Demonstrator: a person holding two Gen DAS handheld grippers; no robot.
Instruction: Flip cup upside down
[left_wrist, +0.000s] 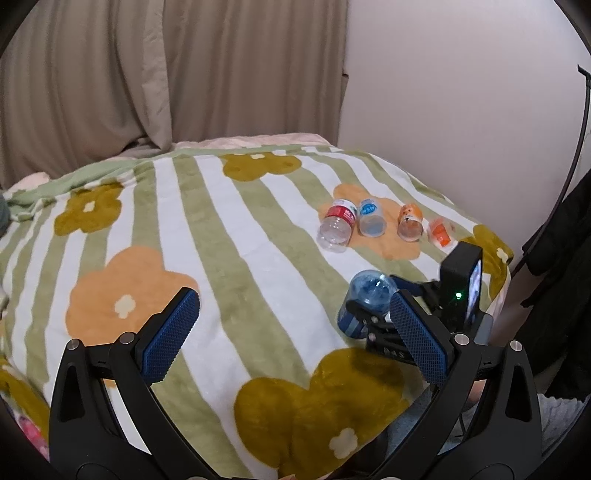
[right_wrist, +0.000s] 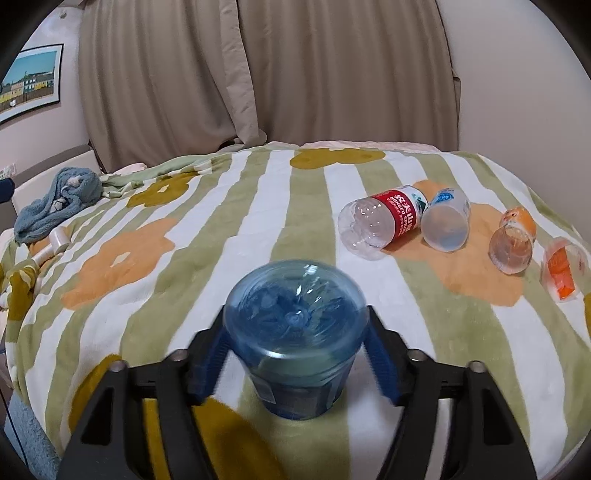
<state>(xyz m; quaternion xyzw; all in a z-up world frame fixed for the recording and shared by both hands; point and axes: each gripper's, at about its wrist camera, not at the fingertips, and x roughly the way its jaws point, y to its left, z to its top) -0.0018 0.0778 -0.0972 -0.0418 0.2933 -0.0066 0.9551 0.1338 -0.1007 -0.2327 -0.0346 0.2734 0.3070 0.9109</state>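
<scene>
Already bottom-up, the translucent blue plastic cup (right_wrist: 295, 339) stands on the striped, flower-printed fleece blanket (right_wrist: 207, 236) near the front edge of the bed, its ribbed base on top and its mouth seemingly down on the fabric. The right gripper (right_wrist: 295, 358) straddles it; the blue pads (right_wrist: 382, 365) look slightly clear of the wall, though blur leaves real contact uncertain. If this is the release, as I judge, the jaws should spread evenly and draw straight back, because soft fleece gives a poor footing and a brushing pad could tip the cup. The left gripper (left_wrist: 291, 332) hangs wide and empty to the left. Farther right lie a clear bottle with a red label (right_wrist: 380, 221), a clear cup with a blue label (right_wrist: 445, 221), a small orange-topped cup (right_wrist: 513, 240) and an orange-labelled one (right_wrist: 563, 269), all well apart from the retreat path. A blue towel (right_wrist: 55, 203) sits far left.
</scene>
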